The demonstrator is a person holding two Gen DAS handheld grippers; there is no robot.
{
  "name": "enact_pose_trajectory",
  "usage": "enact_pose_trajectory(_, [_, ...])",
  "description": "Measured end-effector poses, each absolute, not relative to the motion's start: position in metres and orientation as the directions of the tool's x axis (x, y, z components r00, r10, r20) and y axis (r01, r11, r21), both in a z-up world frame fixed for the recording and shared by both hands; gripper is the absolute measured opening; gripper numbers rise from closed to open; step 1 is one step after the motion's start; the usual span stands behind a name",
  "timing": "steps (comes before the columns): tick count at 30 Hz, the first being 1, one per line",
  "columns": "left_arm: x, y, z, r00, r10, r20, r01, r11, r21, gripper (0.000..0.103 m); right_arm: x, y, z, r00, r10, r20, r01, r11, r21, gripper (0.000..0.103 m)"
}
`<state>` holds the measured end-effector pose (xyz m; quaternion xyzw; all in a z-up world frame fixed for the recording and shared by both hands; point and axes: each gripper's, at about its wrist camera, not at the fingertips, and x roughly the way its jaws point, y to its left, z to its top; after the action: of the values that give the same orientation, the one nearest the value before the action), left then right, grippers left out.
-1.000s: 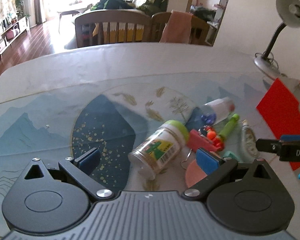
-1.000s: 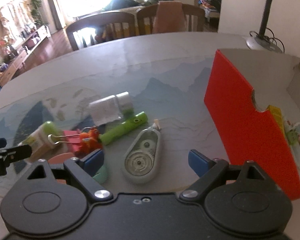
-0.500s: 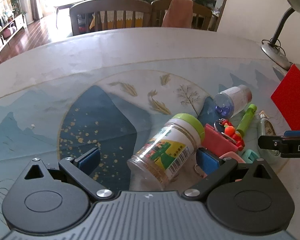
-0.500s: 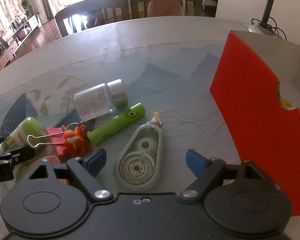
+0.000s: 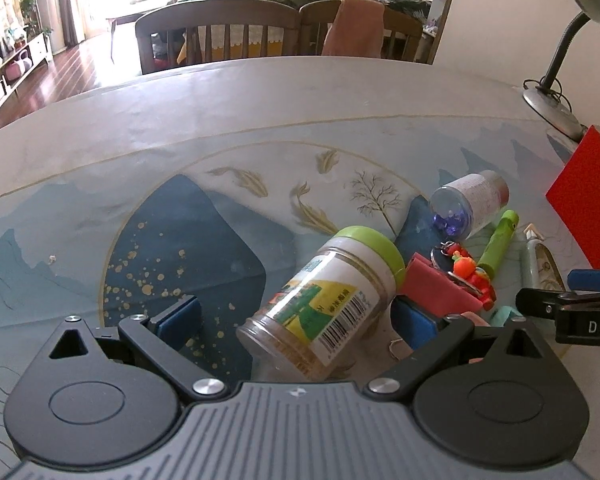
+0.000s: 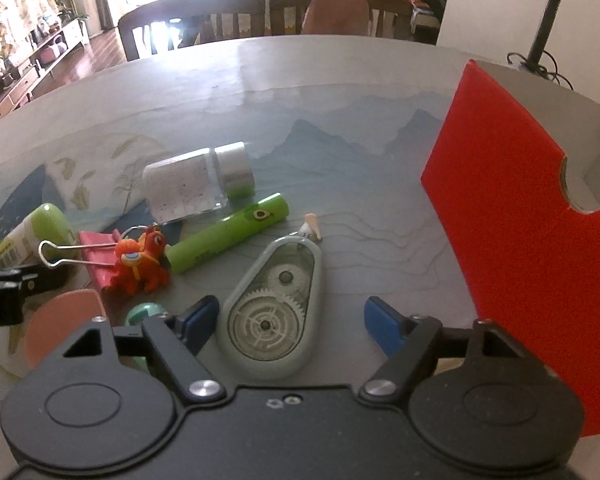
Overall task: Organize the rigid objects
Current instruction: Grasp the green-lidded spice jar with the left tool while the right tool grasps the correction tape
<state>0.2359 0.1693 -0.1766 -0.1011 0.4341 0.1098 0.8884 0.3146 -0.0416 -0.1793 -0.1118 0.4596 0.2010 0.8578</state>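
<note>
A green-lidded jar [image 5: 324,304] lies on its side between the open fingers of my left gripper [image 5: 296,316]; its lid also shows in the right wrist view [image 6: 44,228]. My right gripper [image 6: 290,316] is open around a pale green correction-tape dispenser [image 6: 274,316] lying flat. Beside them lie a pink binder clip [image 6: 96,256] with an orange toy keyring [image 6: 140,264], a green tube [image 6: 228,236] and a clear bottle with a silver cap [image 6: 196,192]. A red box [image 6: 520,248] stands open at the right.
A pink flat piece [image 6: 60,320] and a small teal object [image 6: 142,314] lie near my right gripper's left finger. A desk lamp [image 5: 560,80] stands at the table's far right. Chairs [image 5: 228,36] stand behind the round table.
Both grippers have moved forward and down. The jar now lies deeper between the left fingers, and the tape dispenser deeper between the right fingers. Neither has shut.
</note>
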Motion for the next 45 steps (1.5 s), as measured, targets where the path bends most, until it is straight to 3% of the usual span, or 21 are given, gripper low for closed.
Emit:
enact_pose_trajectory(4, [0.234, 0.167, -0.176, 0.608, 0.115, -0.786, -0.279, 0.957, -0.075, 0.094, 0.309, -0.045, -0.178, 0.512, 0.261, -0.818, -0.464, 0.886, -0.008, 0.064])
enact_pose_trajectory(7, [0.234, 0.165, -0.175, 0.611, 0.123, -0.782, -0.287, 0.955, -0.073, 0.084, 0.306, -0.048, -0.177, 0.515, 0.272, -0.813, -0.478, 0.878, -0.01, 0.052])
enact_pose_trajectory(8, [0.234, 0.164, -0.174, 0.613, 0.125, -0.78, -0.285, 0.956, -0.07, 0.077, 0.306, -0.048, -0.176, 0.514, 0.271, -0.814, -0.484, 0.875, -0.015, 0.052])
enact_pose_trajectory(13, [0.234, 0.164, -0.172, 0.61, 0.126, -0.783, -0.286, 0.956, -0.069, 0.07, 0.306, -0.05, -0.174, 0.515, 0.27, -0.814, -0.488, 0.873, -0.019, 0.051])
enact_pose_trajectory(17, [0.232, 0.165, -0.169, 0.605, 0.137, -0.785, -0.302, 0.951, -0.067, 0.054, 0.307, -0.057, -0.17, 0.507, 0.291, -0.812, -0.479, 0.878, 0.015, 0.051])
enact_pose_trajectory(20, [0.23, 0.167, -0.168, 0.596, 0.136, -0.791, -0.323, 0.943, -0.082, 0.049, 0.305, -0.065, -0.162, 0.488, 0.324, -0.811, -0.462, 0.884, 0.075, 0.051])
enact_pose_trajectory(38, [0.195, 0.167, -0.146, 0.639, 0.113, -0.761, -0.427, 0.875, -0.228, 0.044, 0.276, -0.113, -0.106, 0.458, 0.462, -0.759, -0.469, 0.851, 0.235, 0.051])
enact_pose_trajectory(45, [0.183, 0.156, -0.132, 0.647, 0.139, -0.75, -0.438, 0.873, -0.216, 0.044, 0.27, -0.132, -0.088, 0.46, 0.488, -0.741, -0.485, 0.838, 0.251, 0.051])
